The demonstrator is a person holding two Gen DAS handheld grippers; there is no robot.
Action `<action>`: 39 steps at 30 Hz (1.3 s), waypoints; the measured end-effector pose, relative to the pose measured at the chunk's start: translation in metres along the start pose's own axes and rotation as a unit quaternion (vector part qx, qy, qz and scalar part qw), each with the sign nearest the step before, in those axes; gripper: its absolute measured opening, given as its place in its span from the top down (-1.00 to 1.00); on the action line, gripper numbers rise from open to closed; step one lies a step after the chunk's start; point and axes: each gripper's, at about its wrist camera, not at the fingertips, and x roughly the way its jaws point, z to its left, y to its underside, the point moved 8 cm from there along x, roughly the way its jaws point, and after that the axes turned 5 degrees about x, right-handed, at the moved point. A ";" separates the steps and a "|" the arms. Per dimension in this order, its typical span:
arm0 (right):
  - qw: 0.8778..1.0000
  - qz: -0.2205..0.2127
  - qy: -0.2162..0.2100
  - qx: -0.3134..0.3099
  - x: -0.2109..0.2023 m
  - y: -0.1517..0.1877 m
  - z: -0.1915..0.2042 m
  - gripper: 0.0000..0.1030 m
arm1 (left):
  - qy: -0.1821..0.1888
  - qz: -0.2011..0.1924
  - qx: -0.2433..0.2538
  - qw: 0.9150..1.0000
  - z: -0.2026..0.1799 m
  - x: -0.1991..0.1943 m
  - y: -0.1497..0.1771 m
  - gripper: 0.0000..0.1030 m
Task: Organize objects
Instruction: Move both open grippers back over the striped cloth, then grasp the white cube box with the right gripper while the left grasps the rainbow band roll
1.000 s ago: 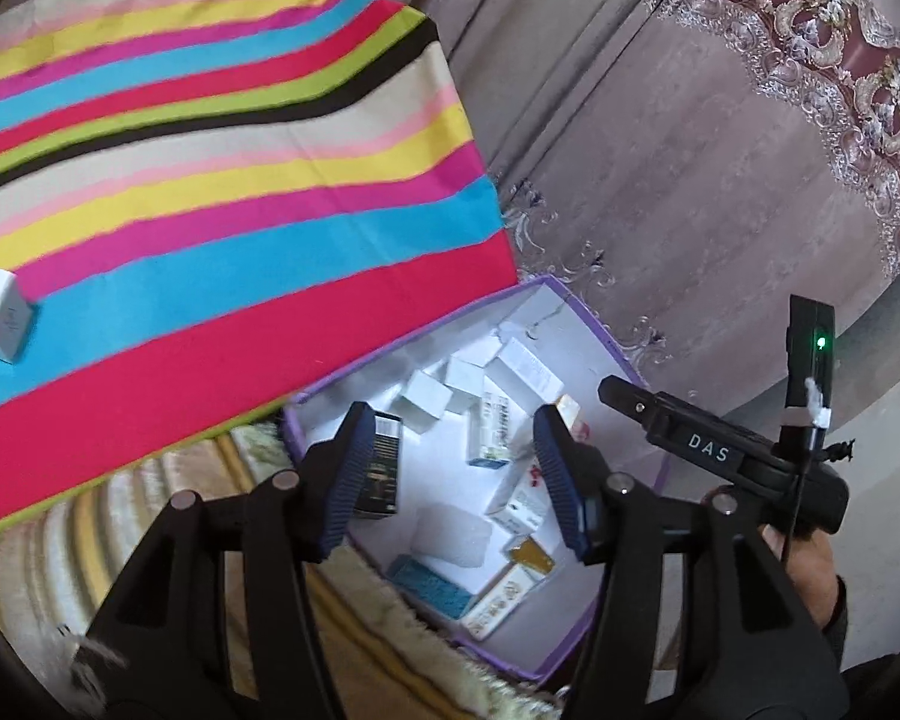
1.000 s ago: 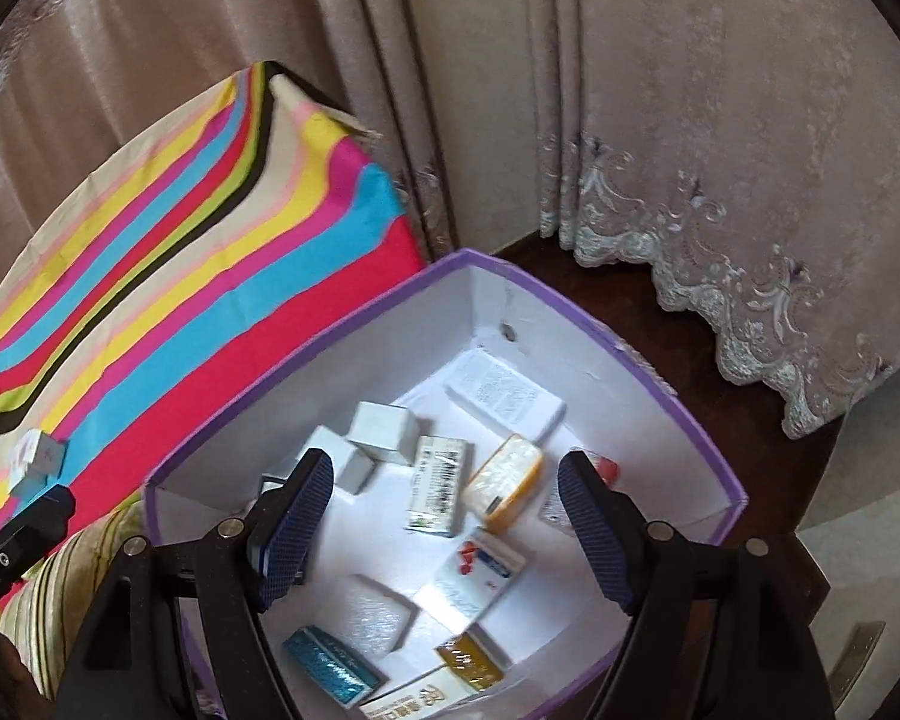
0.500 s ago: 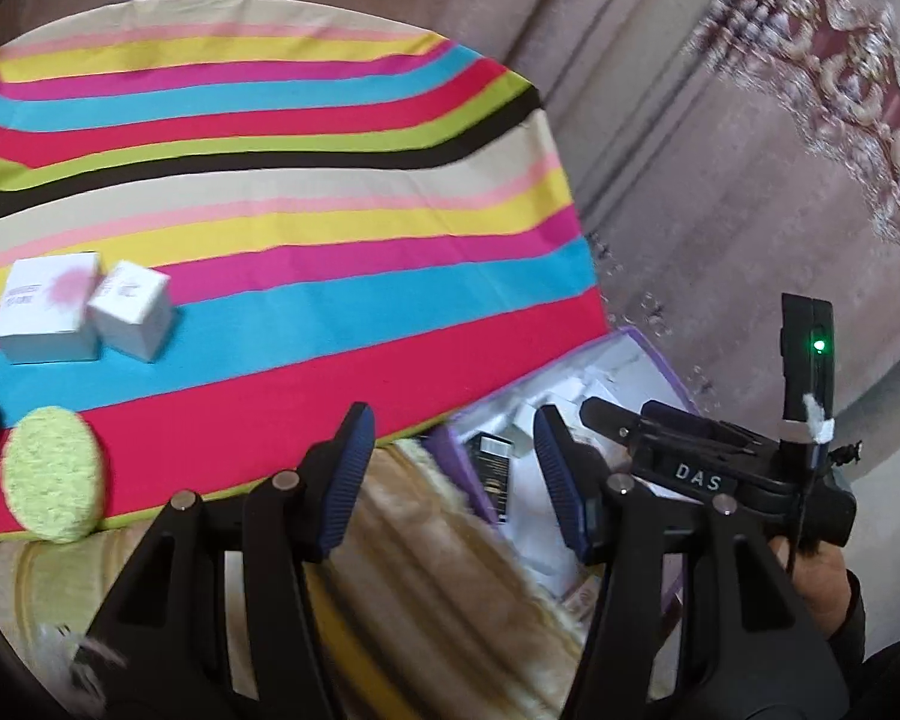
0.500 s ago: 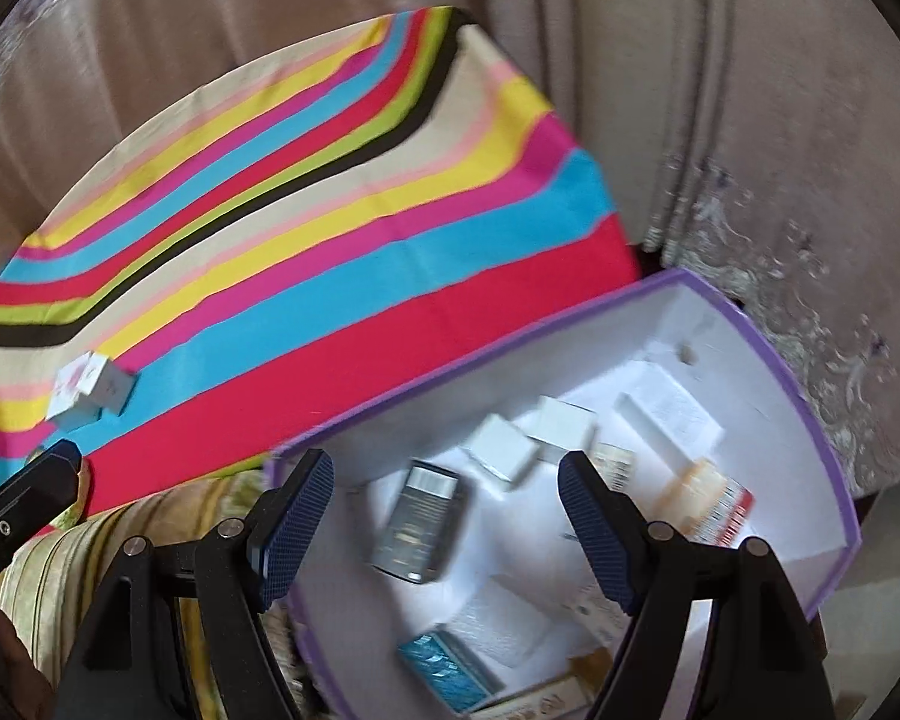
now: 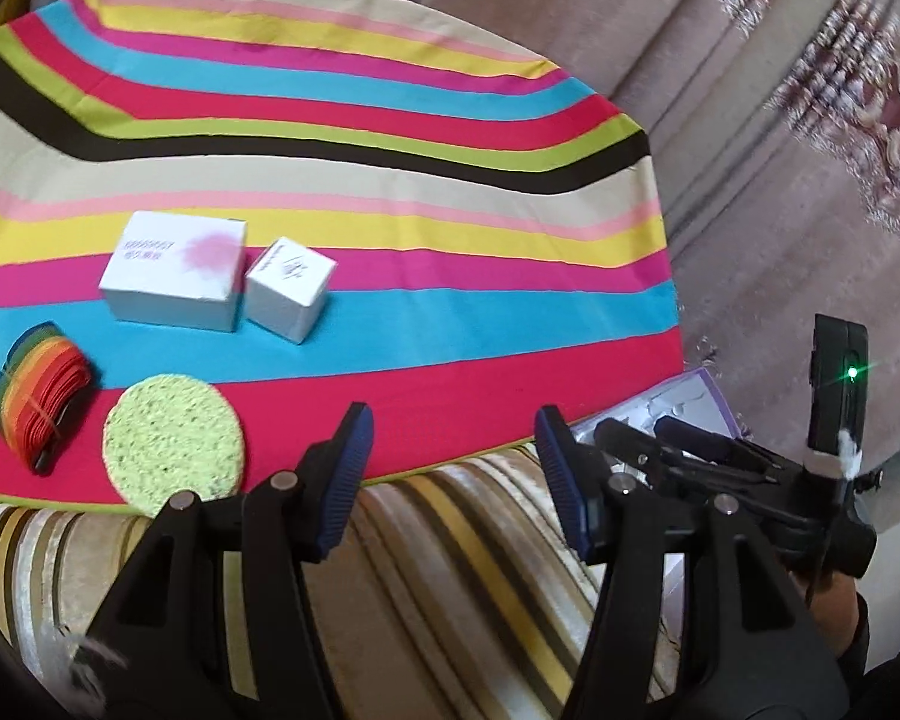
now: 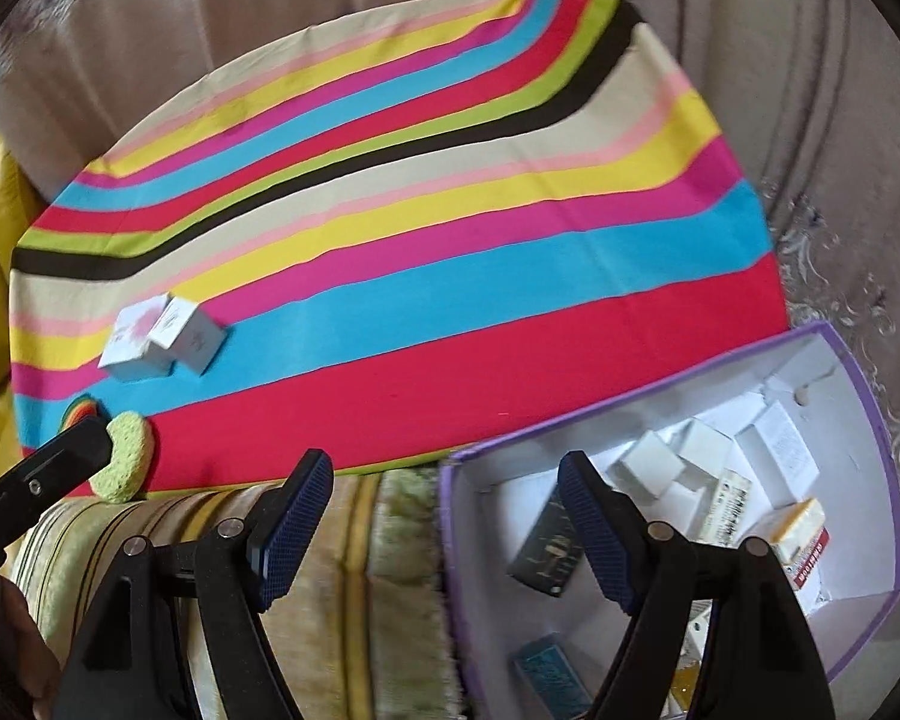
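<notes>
Both views have swung away from the purple box and toward the striped tabletop (image 5: 390, 300) — a second ago each pair of tongs looked straight down into the box; now the remaining things on the cloth fill the left wrist view. I read this as a return trip: one drop done, the next pick about to be chosen.

Going left to right ahead of the left tongs (image 5: 450, 468): a rainbow stack of bands (image 5: 39, 396) far off to the left, a round green sponge (image 5: 174, 447) just left of the near finger, and beyond it, farther up the cloth, a large white box (image 5: 174, 276) touching a smaller white cube (image 5: 291, 288). None of these showed in this view a second ago except one corner of a white carton. The left tongs stand partly open with nothing between the pads, over the edge of the cloth and the striped cushion below it.

The right tongs (image 6: 444, 528) gape wider, also empty. Their left finger sits over the cushion; their right finger overlaps the purple box (image 6: 870, 432), which has slid from centre to the right of that view. The cartons already sorted lie loose inside it. To the far left in this view the sponge and the two white boxes appear again, well apart from the right tongs.

Four things look left to clear — the sponge nearest.
</notes>
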 end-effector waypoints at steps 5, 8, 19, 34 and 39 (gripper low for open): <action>1.000 0.004 -0.001 -0.025 0.002 0.002 0.023 -0.52 | -0.004 -0.005 -0.008 1.000 0.011 -0.007 0.000 -0.23; 0.999 0.006 -0.004 -0.034 0.004 0.002 0.034 -0.52 | -0.010 -0.008 -0.016 1.000 0.020 -0.012 0.001 -0.31; 0.998 0.022 -0.018 -0.062 0.015 0.012 0.072 -0.52 | -0.050 -0.013 -0.061 0.997 0.076 -0.038 0.010 -0.41; 0.995 0.024 -0.032 -0.093 0.029 0.013 0.115 -0.52 | -0.150 -0.006 -0.081 0.985 0.173 -0.074 0.026 -0.55; 0.994 0.028 -0.035 -0.095 0.037 0.011 0.127 -0.52 | -0.157 0.011 -0.061 0.986 0.188 -0.072 0.024 -0.64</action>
